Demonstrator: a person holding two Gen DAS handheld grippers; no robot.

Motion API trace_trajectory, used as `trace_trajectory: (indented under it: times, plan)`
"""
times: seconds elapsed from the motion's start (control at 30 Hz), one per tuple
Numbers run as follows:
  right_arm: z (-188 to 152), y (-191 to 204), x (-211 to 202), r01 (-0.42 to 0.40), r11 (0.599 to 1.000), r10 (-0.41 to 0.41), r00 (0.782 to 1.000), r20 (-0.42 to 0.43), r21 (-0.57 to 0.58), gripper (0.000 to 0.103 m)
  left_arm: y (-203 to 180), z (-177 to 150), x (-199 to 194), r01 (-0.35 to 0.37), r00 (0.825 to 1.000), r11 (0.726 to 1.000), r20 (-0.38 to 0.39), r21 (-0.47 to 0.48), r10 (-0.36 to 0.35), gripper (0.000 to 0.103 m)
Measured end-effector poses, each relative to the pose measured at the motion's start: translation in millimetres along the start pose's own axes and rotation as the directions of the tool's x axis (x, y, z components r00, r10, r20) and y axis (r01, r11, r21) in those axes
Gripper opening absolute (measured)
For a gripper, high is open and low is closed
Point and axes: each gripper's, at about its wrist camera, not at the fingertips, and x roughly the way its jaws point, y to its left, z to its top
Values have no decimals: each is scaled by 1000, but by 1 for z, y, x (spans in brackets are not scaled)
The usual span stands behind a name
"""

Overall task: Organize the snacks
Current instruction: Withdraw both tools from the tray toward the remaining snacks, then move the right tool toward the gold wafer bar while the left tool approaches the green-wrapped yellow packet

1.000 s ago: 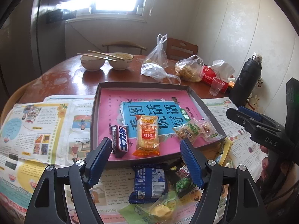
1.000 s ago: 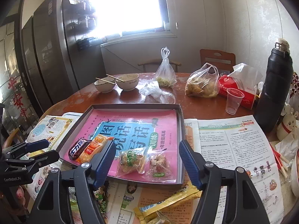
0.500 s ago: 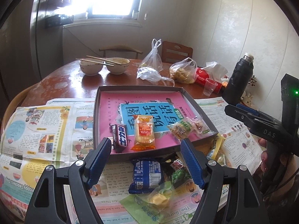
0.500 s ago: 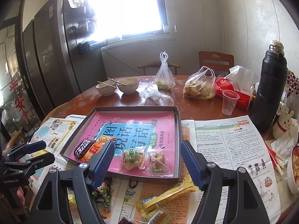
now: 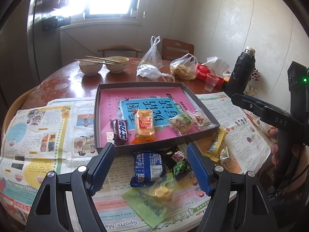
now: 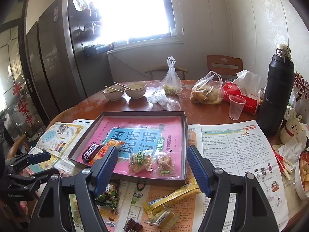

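Here, left to right:
Left gripper [image 5: 149,166]: jaws spread wide and holding nothing, hanging above the loose snacks in front of the tray.
Tray [image 5: 97,116]: shallow dark box with a pink and blue book cover as its floor, just beyond the left gripper's fingertips; its near wall faces the gripper, and the far half of its floor is bare.
In the tray: a dark chocolate bar [image 5: 120,129] ahead of the gripper's left finger, an orange snack pack [image 5: 143,128] touching its right side, then a clear green-label pack [image 5: 180,122] and a clear pack [image 5: 199,118] by the right wall.
Outside the tray: a blue wrapper [image 5: 147,168] between the left gripper's fingers, a green pea pack [image 5: 178,165] just beside the right finger, a clear-wrapped yellow piece [image 5: 161,191] nearer the camera.
Newspaper [image 5: 38,127]: spread left of the tray, nothing on it.
Right gripper [image 6: 152,167]: jaws wide apart, nothing between them, poised over the tray's near right corner.
Below it: a yellow stick pack [image 6: 170,195] on the paper, outside the near wall.
Right of it: open newspaper, then a black flask [image 6: 274,94] and a plastic cup [image 6: 236,107] farther back on the tabletop [image 6: 202,114].
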Motion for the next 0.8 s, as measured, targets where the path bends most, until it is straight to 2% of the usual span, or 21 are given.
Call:
trace_trajectory:
  times: [0.13, 0.47, 0.8]
  plan:
    - [-1, -2, -3, -24, 1000, 24, 1000, 0, 11, 75, -2, -4, 1, -3, 1000, 1000, -7, 9, 3, 78]
    - [-10, -4, -11, -18, 1000, 18, 1000, -14, -12, 76, -3, -13, 1, 16, 999, 1000, -34, 13, -15, 78]
    - [-28, -16, -5, -1, 1000, 1, 998, -70, 8, 76, -5, -26, 7, 13, 997, 999, -75, 41, -10, 78]
